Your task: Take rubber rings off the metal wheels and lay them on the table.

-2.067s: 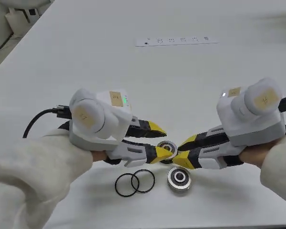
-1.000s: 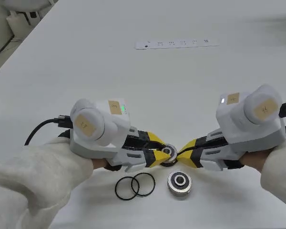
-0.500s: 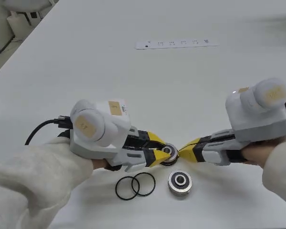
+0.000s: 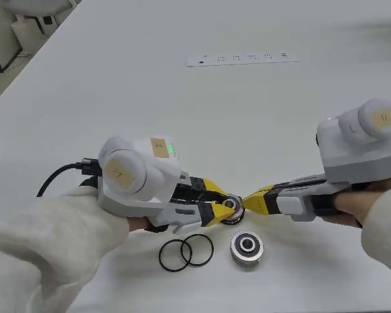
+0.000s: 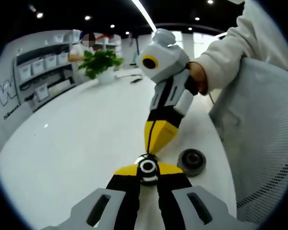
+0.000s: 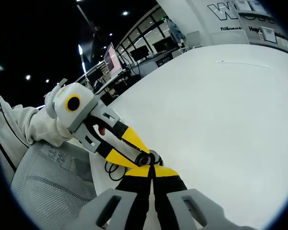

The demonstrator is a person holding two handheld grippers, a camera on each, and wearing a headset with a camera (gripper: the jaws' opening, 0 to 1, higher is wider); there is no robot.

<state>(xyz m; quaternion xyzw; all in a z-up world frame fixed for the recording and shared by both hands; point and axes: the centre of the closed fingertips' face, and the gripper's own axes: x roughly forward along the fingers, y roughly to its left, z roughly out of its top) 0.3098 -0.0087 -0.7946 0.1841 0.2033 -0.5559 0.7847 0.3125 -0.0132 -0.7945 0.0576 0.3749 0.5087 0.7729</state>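
the left gripper (image 4: 223,207) is clamped on a small round silver metal wheel with a dark hub (image 4: 232,207), low over the white table (image 4: 182,98). the right gripper (image 4: 251,202), jaws together, noses against the wheel's rim; whether it has a ring nipped i cannot tell. this looks like the peeling step, so next comes an outward pull against a firm hold. no container is used: two thin black rubber rings (image 4: 186,252) lie overlapping on the table, near a second silver wheel (image 4: 247,248).
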